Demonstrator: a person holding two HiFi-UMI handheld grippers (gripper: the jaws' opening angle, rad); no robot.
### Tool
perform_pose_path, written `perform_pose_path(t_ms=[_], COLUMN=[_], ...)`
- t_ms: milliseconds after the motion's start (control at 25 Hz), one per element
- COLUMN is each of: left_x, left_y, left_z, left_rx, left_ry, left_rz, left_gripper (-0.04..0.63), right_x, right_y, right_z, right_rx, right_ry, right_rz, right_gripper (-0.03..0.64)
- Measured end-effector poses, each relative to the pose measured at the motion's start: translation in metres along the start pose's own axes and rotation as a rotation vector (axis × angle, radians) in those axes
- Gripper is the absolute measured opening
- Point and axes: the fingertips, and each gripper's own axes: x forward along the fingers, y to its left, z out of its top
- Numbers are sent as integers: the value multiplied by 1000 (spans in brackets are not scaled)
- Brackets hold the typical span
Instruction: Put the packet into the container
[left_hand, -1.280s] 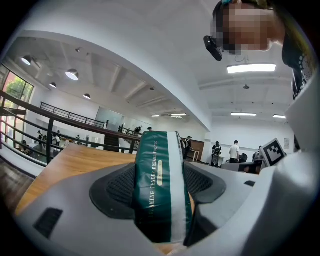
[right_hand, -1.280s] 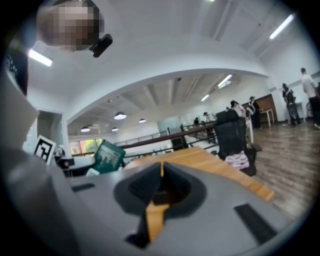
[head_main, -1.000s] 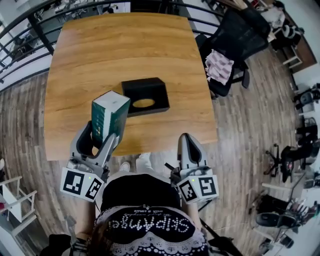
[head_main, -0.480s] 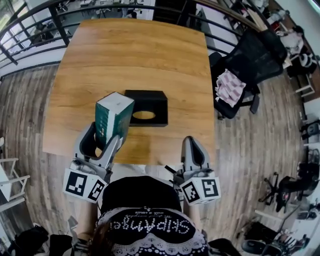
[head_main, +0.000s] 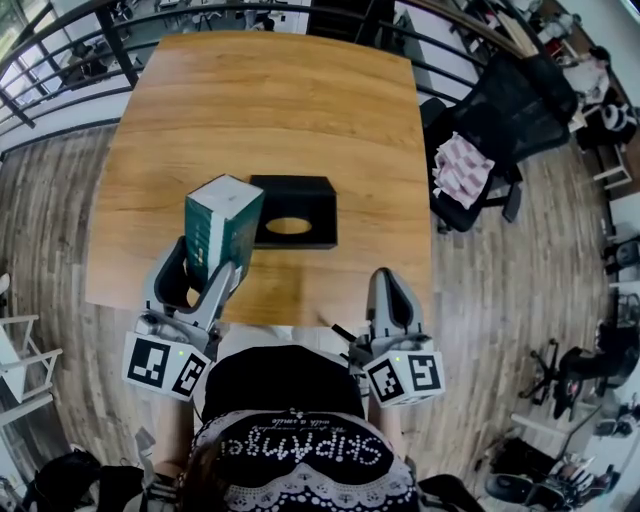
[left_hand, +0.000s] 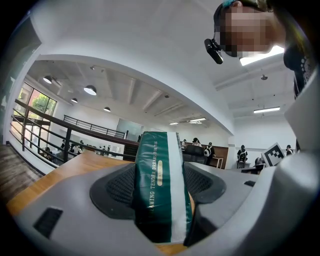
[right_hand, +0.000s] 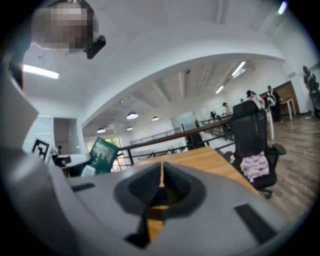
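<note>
A dark green and white packet (head_main: 222, 230) stands upright in my left gripper (head_main: 200, 275), which is shut on its lower part above the table's near edge. In the left gripper view the packet (left_hand: 160, 192) fills the gap between both jaws. The black container (head_main: 292, 211) with an oval opening in its top lies on the table just right of and beyond the packet. My right gripper (head_main: 391, 300) hangs near the table's front edge, shut with nothing in it; its jaws (right_hand: 161, 182) meet. The packet (right_hand: 102, 156) also shows at the left of the right gripper view.
The wooden table (head_main: 270, 110) stretches away beyond the container. A black office chair (head_main: 490, 120) with a pink checked cloth (head_main: 462, 168) stands to the right of the table. A black railing (head_main: 60, 70) runs along the far left side.
The left gripper with the packet has shifted slightly left and a little nearer the container's left end; the head view has moved a little. The right gripper stays where it was.
</note>
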Motion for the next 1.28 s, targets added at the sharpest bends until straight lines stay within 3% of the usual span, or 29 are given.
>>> perform_pose_path(t_ms=[680,1280], left_x=[9,17], left_y=[24,33], left_z=[26,13], left_rx=[19,-9], left_ry=[8,36], left_rz=[-91,-133], left_gripper=[328,328], right_x=[-18,-47], right_y=[6,-14], right_z=[19,25], right_rx=[20,-1], right_ry=[-53,-68], right_rz=[-148,-292], right_gripper=[37,37])
